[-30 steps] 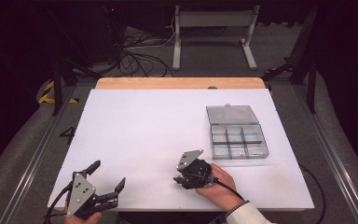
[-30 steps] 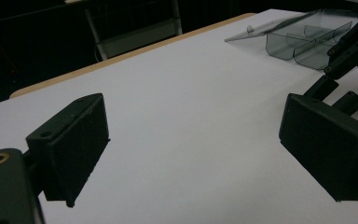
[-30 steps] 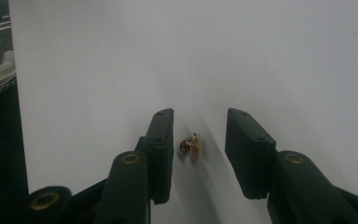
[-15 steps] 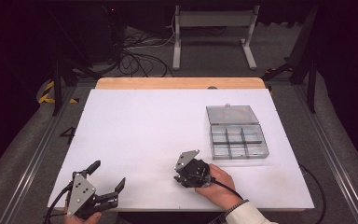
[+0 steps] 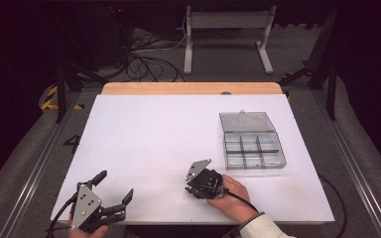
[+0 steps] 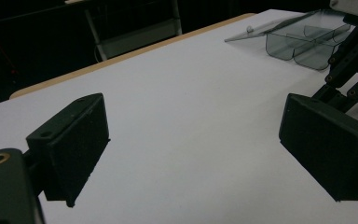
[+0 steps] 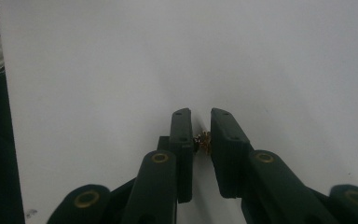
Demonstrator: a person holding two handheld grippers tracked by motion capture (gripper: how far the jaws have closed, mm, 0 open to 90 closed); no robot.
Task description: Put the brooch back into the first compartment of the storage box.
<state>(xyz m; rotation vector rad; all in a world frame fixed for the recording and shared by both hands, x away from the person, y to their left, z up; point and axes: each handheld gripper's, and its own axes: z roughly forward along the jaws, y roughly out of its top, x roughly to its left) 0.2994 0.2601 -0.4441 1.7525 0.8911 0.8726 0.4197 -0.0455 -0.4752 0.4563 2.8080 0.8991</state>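
Right gripper view shows my right gripper [image 7: 200, 135] pinched low over the white table [image 7: 98, 70] on a small brass part [image 7: 203, 141], ready to lift toward the open compartment box [image 5: 253, 148], while my left gripper [image 5: 113, 191] waits wide and empty.

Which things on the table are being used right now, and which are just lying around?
In use:
- right gripper, fingers just closed on a tiny brass-coloured part
- clear compartment box, lid open, likely where the part belongs

Just lying about:
- left gripper, fingers wide apart, holding nothing
- cables on the floor behind the table
- metal stand at the back
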